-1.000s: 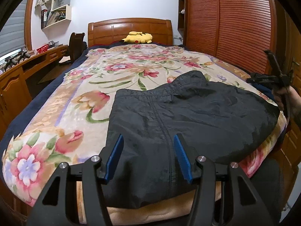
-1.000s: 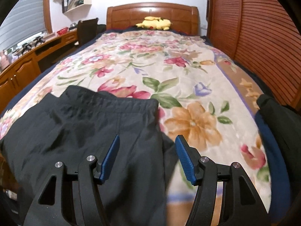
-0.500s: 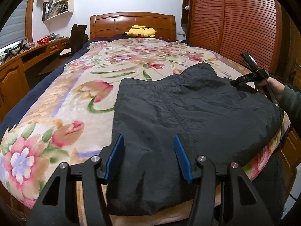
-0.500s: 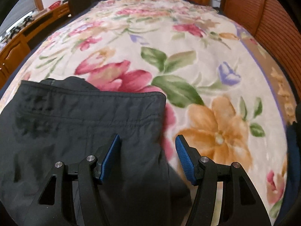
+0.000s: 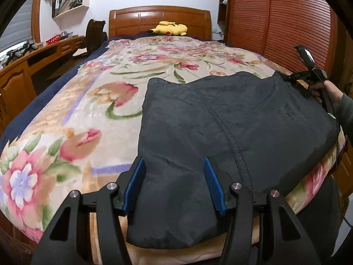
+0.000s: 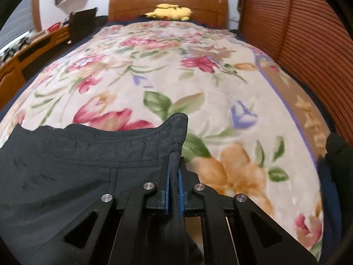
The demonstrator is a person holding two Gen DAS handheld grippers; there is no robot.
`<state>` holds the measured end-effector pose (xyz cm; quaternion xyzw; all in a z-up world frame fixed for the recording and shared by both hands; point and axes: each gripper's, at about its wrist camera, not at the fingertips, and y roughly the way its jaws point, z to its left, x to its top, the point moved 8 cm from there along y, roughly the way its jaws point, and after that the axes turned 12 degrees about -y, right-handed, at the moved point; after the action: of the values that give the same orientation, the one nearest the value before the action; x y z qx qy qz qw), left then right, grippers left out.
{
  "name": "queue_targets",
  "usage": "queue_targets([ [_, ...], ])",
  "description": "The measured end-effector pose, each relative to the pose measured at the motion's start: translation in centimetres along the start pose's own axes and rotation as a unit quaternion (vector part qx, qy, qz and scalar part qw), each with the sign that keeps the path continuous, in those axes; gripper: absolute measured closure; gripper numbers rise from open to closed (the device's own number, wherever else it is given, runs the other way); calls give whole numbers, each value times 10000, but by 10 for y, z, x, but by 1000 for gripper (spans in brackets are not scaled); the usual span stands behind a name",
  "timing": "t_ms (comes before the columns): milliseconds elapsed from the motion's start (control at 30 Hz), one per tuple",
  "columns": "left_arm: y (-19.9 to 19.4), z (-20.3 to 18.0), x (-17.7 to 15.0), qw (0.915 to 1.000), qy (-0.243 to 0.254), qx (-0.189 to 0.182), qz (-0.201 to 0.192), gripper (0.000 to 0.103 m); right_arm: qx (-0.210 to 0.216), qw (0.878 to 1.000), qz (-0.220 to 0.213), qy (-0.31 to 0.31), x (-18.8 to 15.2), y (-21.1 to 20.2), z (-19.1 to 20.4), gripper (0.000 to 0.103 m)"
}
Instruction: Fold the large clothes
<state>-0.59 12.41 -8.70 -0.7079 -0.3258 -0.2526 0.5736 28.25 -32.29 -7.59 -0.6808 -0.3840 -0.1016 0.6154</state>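
Observation:
A large black garment [image 5: 231,114] with a stitched centre seam lies flat on the floral blanket [image 5: 88,110], reaching the bed's near edge. My left gripper [image 5: 173,161] hovers open over its near end, and the cloth shows between the blue pads without touching them. In the right wrist view my right gripper [image 6: 174,165] has its jaws closing tight on the far corner of the garment [image 6: 77,154], with the hem pinched and raised between the pads. From the left wrist view that right gripper [image 5: 289,78] appears at the garment's far right corner, held by a hand [image 5: 328,90].
A yellow plush toy [image 5: 169,28] rests by the wooden headboard [image 5: 158,15]. Slatted wooden wardrobe doors [image 5: 275,22] run along the bed's right side. A wooden desk [image 5: 33,61] and a dark chair [image 5: 94,33] stand on the left. Another dark item [image 6: 337,150] sits at the bed's right edge.
My right gripper moved in over the garment's corner and shut on it, lifting the hem slightly. The left gripper dropped a little toward the cloth and stayed open.

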Motion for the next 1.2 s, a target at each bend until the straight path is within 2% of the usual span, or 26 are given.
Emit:
queue_targets([
  [67, -3, 2, -1, 10000, -26, 25, -29, 48, -205, 9996, 96, -164, -2, -4, 4, 99],
  [167, -8, 5, -2, 10000, -54, 63, -56, 48, -298, 9989, -49, -358, -1, -25, 15, 87],
  [233, -11, 6, -3, 9999, -48, 85, -81, 48, -320, 9982, -169, -472, 0, -38, 23, 52],
  [300, -13, 6, -4, 9999, -35, 105, -109, 48, -173, 9974, -408, -576, -2, -58, 40, 41],
  [333, -14, 7, -5, 9998, -35, 117, -125, 48, -81, 9968, -478, -631, -3, -63, 51, 39],
  [633, -21, 8, -9, 9997, -121, 140, -151, 48, 838, 9836, -969, -1267, -42, -112, 171, 38],
  [767, -25, 6, -9, 9996, -80, 232, -136, 48, 984, 9793, -1043, -1428, -58, -118, 211, 38],
  [933, -34, 2, -8, 9992, -9, 353, -165, 48, 1028, 9787, -1039, -1440, -72, -119, 228, 38],
  [1200, -35, -7, -3, 9988, 88, 458, -139, 48, 1002, 9803, -1163, -1246, -76, -124, 224, 38],
])
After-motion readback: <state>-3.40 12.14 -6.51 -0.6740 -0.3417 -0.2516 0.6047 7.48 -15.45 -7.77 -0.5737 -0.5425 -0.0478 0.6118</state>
